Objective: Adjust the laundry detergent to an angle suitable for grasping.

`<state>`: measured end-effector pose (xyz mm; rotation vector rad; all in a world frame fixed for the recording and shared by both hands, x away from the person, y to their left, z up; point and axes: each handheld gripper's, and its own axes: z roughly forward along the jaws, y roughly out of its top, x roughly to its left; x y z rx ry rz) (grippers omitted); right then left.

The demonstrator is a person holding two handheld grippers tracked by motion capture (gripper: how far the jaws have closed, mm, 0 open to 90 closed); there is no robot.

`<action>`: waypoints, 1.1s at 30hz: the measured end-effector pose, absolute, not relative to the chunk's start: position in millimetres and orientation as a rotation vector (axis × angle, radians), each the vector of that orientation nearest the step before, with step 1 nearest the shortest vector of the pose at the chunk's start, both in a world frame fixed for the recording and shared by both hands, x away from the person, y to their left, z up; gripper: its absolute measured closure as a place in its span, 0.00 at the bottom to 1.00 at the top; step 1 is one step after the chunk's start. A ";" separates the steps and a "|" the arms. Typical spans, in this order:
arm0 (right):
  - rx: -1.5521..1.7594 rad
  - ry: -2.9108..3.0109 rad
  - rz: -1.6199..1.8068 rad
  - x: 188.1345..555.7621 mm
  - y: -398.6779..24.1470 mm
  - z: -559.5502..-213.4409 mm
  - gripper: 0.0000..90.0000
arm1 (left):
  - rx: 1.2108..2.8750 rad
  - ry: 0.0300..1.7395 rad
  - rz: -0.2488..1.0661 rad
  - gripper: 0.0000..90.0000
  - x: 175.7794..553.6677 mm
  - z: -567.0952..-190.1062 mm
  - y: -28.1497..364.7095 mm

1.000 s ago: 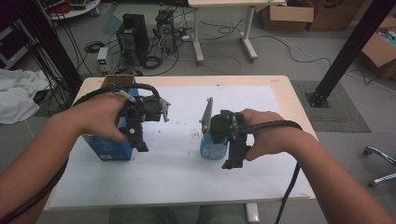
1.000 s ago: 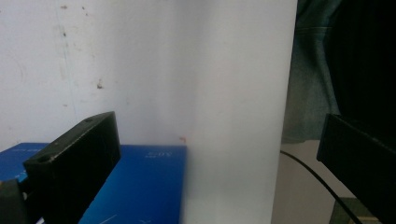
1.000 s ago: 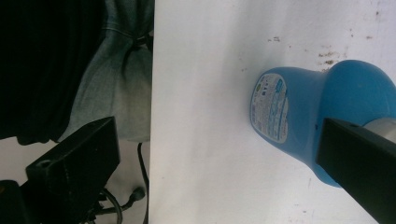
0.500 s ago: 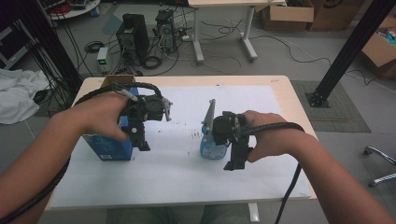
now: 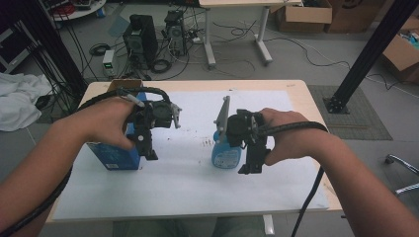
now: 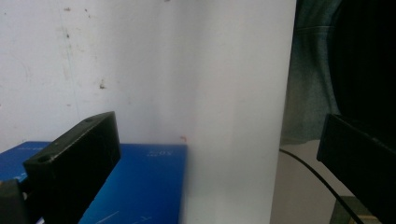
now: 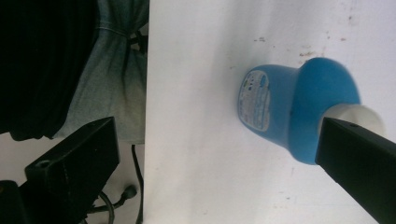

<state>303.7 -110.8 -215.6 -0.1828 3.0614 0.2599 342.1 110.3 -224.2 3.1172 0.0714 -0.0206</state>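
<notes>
Left gripper [image 5: 148,143] above a blue box [image 5: 114,154], jaws spread wide, nothing between them. In the left gripper view, box [image 6: 140,186] low in the frame under the near jaw, white sheet [image 6: 187,70] beyond it, far jaw well off to the side over the table edge. Box standing on the white sheet [image 5: 188,182] near its left edge, partly under the left hand [image 5: 106,123].

Right gripper [image 5: 253,157] just beside a blue bottle [image 5: 225,154], jaws spread wide here too, gripping nothing. In the right gripper view, bottle [image 7: 280,112] seen from above with a printed label on its side and a white cap [image 7: 355,114] at the top, one jaw overlapping the cap in the picture; cannot tell whether touching. Bottle upright near the middle of the sheet, well apart from the box. Right hand [image 5: 289,136] wrapped around the gripper body, cable [image 5: 309,197] trailing down toward the bottom edge. Sheet covering most of the wooden table [image 5: 306,98].
</notes>
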 end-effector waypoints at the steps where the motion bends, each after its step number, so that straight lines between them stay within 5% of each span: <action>1: -0.184 3.059 0.263 304.6 -109.7 -214.1 0.00 | 3.118 0.071 -0.018 0.00 341.7 -223.6 110.7; 33: -0.025 3.115 0.204 387.9 -98.8 -241.1 0.00 | 3.106 0.086 -0.002 0.00 341.8 -224.5 114.6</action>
